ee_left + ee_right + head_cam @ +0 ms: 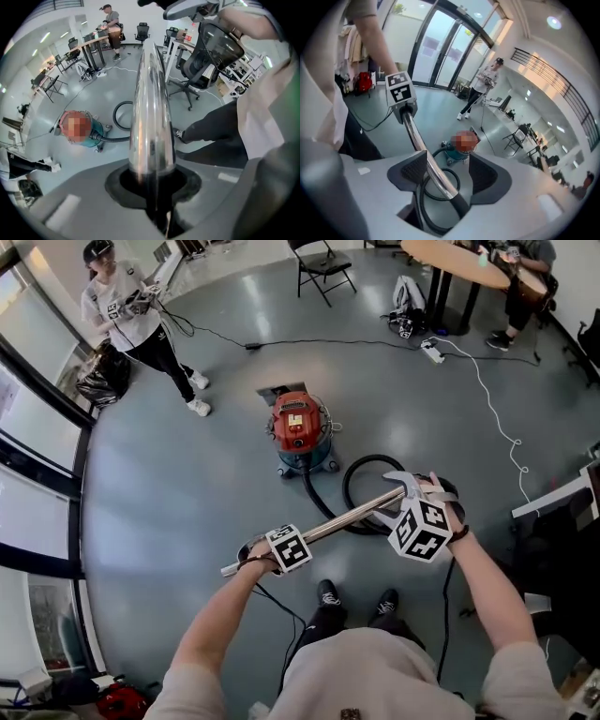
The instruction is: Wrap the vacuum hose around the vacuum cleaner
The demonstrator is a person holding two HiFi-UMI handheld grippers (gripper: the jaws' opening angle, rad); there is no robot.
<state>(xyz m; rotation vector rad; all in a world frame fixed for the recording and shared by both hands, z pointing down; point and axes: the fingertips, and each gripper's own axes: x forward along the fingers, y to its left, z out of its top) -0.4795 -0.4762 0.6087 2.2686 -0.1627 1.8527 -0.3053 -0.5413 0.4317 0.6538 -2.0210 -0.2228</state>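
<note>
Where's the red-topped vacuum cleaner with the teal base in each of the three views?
Head view: red-topped, teal-based vacuum cleaner just above centre.
Left gripper view: vacuum cleaner left of middle.
Right gripper view: vacuum cleaner at centre, beyond the shiny metal tube.
Shared landmark: black hose loop on the floor beside it.

folding chair, backpack, power strip
</note>
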